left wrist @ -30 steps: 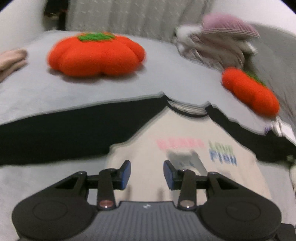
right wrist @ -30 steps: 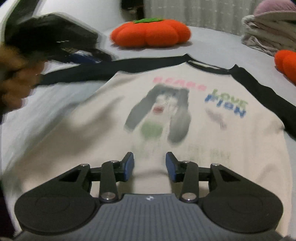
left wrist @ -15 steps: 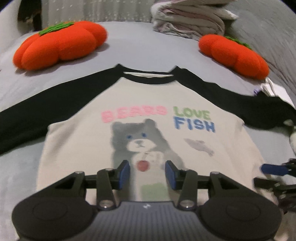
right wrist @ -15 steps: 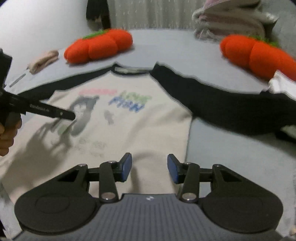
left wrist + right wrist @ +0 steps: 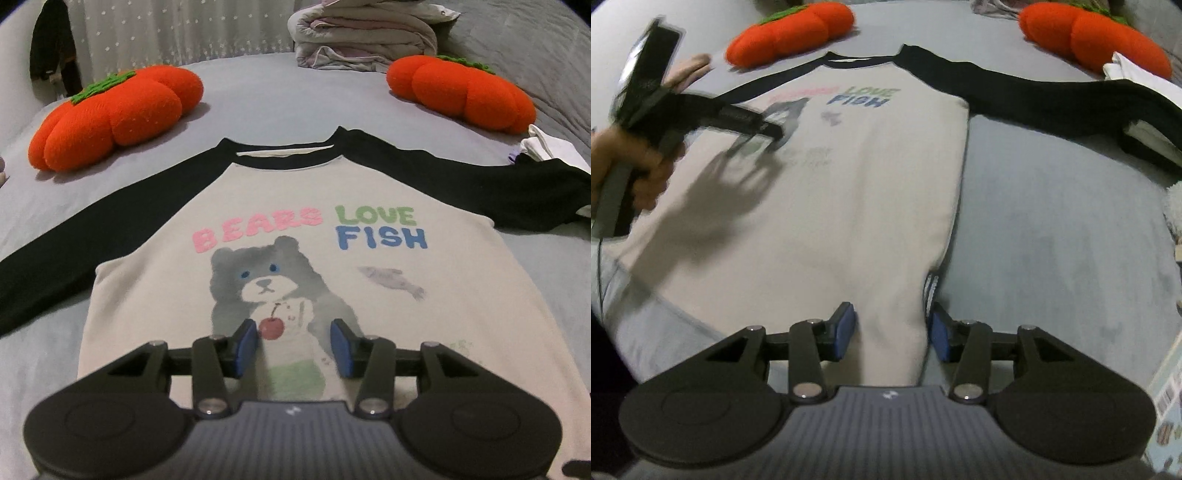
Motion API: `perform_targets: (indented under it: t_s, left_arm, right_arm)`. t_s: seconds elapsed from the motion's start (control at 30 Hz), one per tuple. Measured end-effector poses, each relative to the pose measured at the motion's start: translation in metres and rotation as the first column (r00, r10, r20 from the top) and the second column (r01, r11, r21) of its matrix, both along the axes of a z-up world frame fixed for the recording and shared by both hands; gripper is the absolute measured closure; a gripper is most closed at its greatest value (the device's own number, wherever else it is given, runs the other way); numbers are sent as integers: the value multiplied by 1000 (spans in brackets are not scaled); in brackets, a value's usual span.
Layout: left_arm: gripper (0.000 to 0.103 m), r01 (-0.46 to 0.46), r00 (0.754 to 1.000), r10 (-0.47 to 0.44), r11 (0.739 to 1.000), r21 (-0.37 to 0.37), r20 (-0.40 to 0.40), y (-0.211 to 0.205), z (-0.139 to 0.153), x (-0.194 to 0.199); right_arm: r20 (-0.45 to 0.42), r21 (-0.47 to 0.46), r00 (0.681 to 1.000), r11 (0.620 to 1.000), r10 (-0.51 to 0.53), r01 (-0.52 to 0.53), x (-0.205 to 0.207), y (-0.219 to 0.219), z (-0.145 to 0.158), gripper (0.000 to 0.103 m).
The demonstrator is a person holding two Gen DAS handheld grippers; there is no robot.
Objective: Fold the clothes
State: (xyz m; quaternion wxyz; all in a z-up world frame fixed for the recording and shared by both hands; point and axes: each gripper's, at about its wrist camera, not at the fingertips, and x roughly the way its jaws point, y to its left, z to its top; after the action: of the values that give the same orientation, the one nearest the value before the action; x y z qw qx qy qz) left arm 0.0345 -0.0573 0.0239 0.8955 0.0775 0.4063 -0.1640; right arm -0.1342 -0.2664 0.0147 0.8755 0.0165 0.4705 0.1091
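A cream raglan shirt (image 5: 295, 236) with black sleeves and a bear print lies flat, front up, on the grey bed. It also shows in the right wrist view (image 5: 871, 177). My left gripper (image 5: 293, 347) is open and empty, hovering over the bear print at mid-chest. It appears in the right wrist view (image 5: 768, 129) at the left, held by a hand. My right gripper (image 5: 892, 332) is open, low at the shirt's lower right corner, with the hem corner lying between the jaws. The right black sleeve (image 5: 1052, 99) stretches out to the right.
Two orange pumpkin cushions (image 5: 118, 110) (image 5: 461, 92) sit beyond the shirt on the grey bed (image 5: 277, 103). A stack of folded bedding (image 5: 362, 33) lies at the back. A white cloth (image 5: 550, 147) lies by the right sleeve end.
Both grippers moved closer and lower over the shirt. The right gripper shifted to the lower right hem corner; the left settled over the bear print. Both stayed open.
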Motion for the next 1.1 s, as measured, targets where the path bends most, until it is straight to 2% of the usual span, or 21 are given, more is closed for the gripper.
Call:
perform_targets:
  t_s: [0.1,0.2,0.27,0.33,0.4,0.5,0.6,0.67,0.8,0.93,0.97,1.1]
  left_arm:
    - [58,11,1000,-11,1000,-26,6,-6,9,0]
    - [58,70,997,-68,996,-63,38,-24,21,1]
    - [58,132,990,-129,989,-66,60,-43,27,3]
    - [58,169,985,-165,983,-72,54,-68,27,8]
    - [58,178,984,-176,977,-115,30,-87,25,17]
    - [58,188,981,-196,962,-199,-17,-115,20,32]
    - [58,193,977,-209,948,-253,-36,-140,19,47]
    - [58,187,978,-206,942,-279,-40,-151,21,56]
    - [57,200,975,-221,930,-309,-34,-172,29,79]
    - [57,217,972,-234,930,-296,-22,-195,30,101]
    - [58,225,971,-240,931,-288,-16,-199,30,106]
    - [58,287,953,-302,922,-259,-19,-225,19,122]
  right_arm:
    - [3,42,1000,999,7,-7,4,-13,9,56]
    - [92,75,981,984,-170,163,27,-55,29,55]
    - [140,124,942,950,-304,288,42,-87,42,54]
    - [139,247,845,844,-516,475,57,-140,50,54]
    - [161,304,729,736,-666,605,59,-182,56,54]
    - [159,377,584,595,-796,709,56,-234,62,53]
    - [154,412,490,507,-858,757,52,-264,67,53]
    - [200,396,476,515,-857,760,53,-277,73,53]
    - [275,278,518,583,-810,764,71,-291,76,53]
    - [265,233,535,592,-802,772,75,-311,67,53]
    - [250,234,546,597,-799,767,74,-316,64,55]
    - [219,221,625,662,-750,717,72,-326,60,64]
